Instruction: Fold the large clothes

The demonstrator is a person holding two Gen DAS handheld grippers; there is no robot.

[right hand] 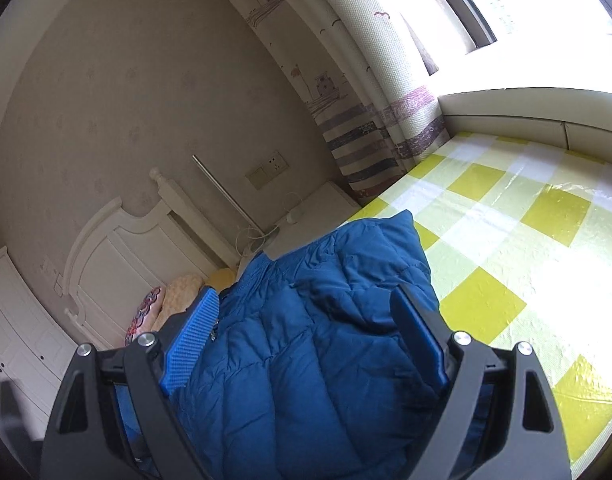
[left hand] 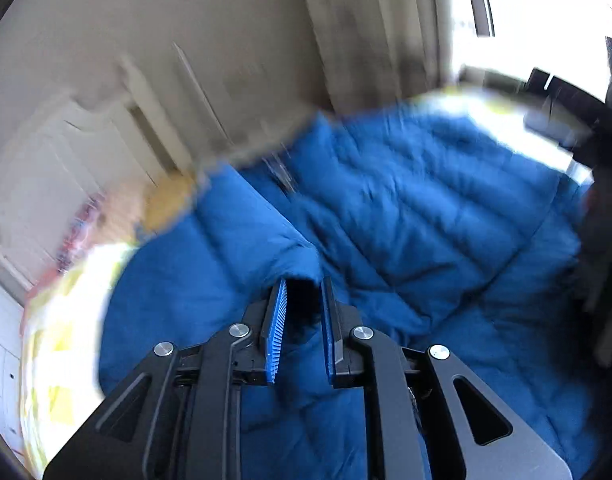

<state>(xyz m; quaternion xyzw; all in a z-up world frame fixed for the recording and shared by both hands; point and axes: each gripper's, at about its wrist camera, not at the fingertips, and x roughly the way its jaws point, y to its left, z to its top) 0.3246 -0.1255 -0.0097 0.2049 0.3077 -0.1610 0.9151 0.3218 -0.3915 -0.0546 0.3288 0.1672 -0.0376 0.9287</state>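
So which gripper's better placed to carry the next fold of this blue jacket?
Left, probably: the left gripper already pinches a fold of the blue jacket, while the right gripper hangs open over it.

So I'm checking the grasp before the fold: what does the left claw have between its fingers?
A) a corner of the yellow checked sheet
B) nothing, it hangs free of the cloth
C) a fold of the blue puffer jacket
C: in the left wrist view the left claw pinches a raised ridge of the blue puffer jacket between its narrowed fingers.
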